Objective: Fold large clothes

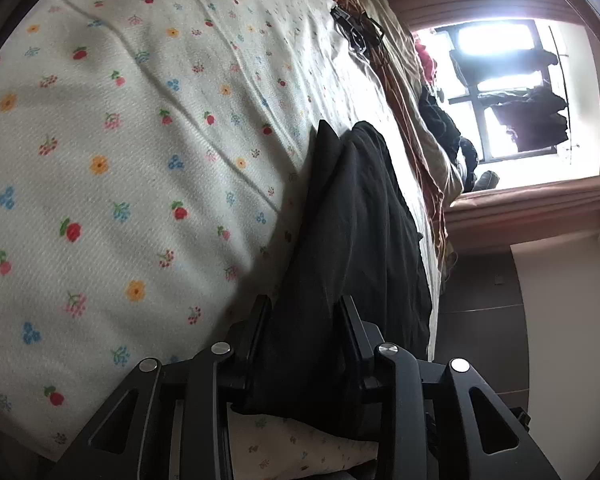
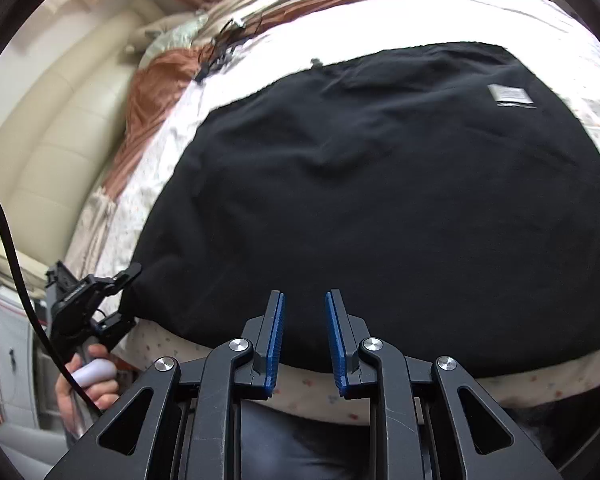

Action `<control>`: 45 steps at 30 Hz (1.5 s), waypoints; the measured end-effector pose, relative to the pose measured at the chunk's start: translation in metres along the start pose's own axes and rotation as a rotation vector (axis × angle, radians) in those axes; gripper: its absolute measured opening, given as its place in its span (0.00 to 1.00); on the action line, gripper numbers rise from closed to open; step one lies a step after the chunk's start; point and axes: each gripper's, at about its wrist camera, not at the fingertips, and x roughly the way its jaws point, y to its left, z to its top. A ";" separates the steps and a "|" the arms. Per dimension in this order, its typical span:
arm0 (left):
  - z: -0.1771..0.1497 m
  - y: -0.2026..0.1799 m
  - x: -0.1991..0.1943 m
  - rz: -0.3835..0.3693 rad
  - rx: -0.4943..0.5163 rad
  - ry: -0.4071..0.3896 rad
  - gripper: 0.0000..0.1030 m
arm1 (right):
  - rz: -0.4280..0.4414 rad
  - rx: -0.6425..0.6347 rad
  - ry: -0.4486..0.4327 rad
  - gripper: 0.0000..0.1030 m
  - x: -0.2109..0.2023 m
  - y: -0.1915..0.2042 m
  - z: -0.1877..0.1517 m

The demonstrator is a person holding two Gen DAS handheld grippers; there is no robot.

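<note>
Two grippers work one black garment (image 2: 372, 200) spread on the floral bedsheet (image 1: 120, 140) — the left gripper (image 1: 304, 312) pinches its corner at the bed's edge, the right gripper (image 2: 305, 312) hovers over the near hem, jaws narrowly parted, empty.

My left gripper (image 1: 304, 320) is hiding its own pads behind the fold of the black garment (image 1: 352, 220) bunching between them, so I am not seeing whether they are pressing. The garment's near end is running out of sight under the gripper body. In the right wrist view the garment (image 2: 380, 200) is being cut off at the right edge, and its grey label (image 2: 510, 94) is blurring too much to read. The window (image 1: 508, 92) is glaring white.
</note>
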 end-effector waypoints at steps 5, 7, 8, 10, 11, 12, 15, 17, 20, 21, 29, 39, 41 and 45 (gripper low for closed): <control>-0.001 -0.001 -0.004 0.010 -0.003 -0.012 0.24 | -0.065 -0.035 0.075 0.21 0.036 0.007 0.007; 0.000 -0.005 -0.003 0.012 0.000 -0.013 0.23 | -0.100 -0.031 0.083 0.21 0.046 0.005 0.016; 0.000 -0.006 -0.004 0.011 0.001 -0.013 0.21 | -0.104 -0.025 0.081 0.21 0.048 0.004 0.020; 0.000 -0.009 -0.005 0.005 -0.004 -0.014 0.20 | -0.121 -0.014 0.069 0.21 0.054 0.001 0.034; 0.000 -0.010 -0.005 0.006 -0.005 -0.015 0.20 | -0.126 -0.011 0.064 0.21 0.057 -0.001 0.041; 0.000 -0.010 -0.005 0.009 -0.004 -0.017 0.20 | -0.128 -0.003 0.066 0.21 0.060 -0.004 0.048; -0.001 -0.010 -0.007 0.017 -0.019 -0.023 0.20 | -0.132 0.012 0.063 0.21 0.070 -0.009 0.069; 0.000 -0.009 -0.006 0.023 -0.036 -0.023 0.20 | -0.147 0.016 0.053 0.21 0.074 -0.011 0.084; 0.002 -0.010 -0.005 0.032 -0.053 -0.023 0.20 | -0.160 0.035 0.041 0.18 0.082 -0.014 0.105; 0.000 -0.011 -0.005 0.035 -0.055 -0.025 0.20 | -0.162 0.043 0.037 0.17 0.084 -0.015 0.112; 0.000 -0.008 -0.002 0.071 -0.075 -0.031 0.20 | -0.202 0.099 -0.010 0.01 0.103 -0.033 0.164; -0.001 -0.009 0.004 0.105 -0.071 -0.032 0.18 | -0.158 0.159 -0.047 0.00 0.118 -0.063 0.206; 0.000 -0.012 0.004 0.105 -0.069 -0.030 0.16 | -0.106 0.176 -0.040 0.00 0.112 -0.070 0.202; 0.001 -0.022 -0.001 0.093 -0.044 -0.041 0.13 | -0.062 0.187 -0.070 0.34 0.076 -0.076 0.180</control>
